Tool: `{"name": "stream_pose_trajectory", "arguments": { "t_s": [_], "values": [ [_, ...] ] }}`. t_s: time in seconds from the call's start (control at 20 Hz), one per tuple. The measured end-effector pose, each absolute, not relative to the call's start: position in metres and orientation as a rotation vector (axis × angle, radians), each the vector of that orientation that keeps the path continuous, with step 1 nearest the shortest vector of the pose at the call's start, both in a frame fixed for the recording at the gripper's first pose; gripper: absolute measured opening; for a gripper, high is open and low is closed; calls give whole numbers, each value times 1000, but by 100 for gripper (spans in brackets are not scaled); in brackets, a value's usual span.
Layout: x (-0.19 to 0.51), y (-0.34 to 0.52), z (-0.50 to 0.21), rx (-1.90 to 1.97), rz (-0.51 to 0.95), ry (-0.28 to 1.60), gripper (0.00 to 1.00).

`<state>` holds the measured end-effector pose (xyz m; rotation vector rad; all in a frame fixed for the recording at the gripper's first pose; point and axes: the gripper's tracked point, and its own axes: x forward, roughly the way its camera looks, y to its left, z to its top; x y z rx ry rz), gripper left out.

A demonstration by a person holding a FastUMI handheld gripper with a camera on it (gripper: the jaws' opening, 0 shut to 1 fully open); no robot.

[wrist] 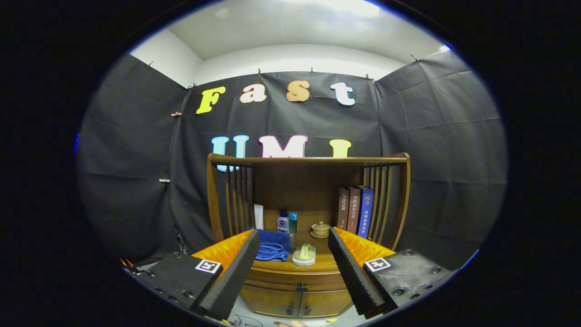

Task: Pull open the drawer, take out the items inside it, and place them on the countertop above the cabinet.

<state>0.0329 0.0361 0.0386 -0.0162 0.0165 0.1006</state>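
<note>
Claw point(295, 254) spread wide and holding nothing, well short of a wooden cabinet point(295, 299) whose drawer point(297, 279) sits closed beneath the surface point(320, 263). Between the fingers, on that surface, lie a blue cloth point(273, 247) and a pale soap dish point(304, 255); behind stand two bottles point(288, 222), a small lidded pot point(320, 229) and three upright books point(354, 211).

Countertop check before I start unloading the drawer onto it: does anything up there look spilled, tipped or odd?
Nothing stands out. The blue towel, bottles, lidded jar and books sit orderly on the countertop; the drawer is closed. The gripper is open, holding nothing.
</note>
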Motion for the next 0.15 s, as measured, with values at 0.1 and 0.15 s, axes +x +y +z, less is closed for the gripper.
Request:
{"name": "stream_pose_trajectory", "arguments": {
  "t_s": [0.1, 0.15],
  "values": [
    [24, 36, 44, -23, 95, 8, 99],
    [21, 35, 45, -24, 94, 7, 99]
  ]
}}
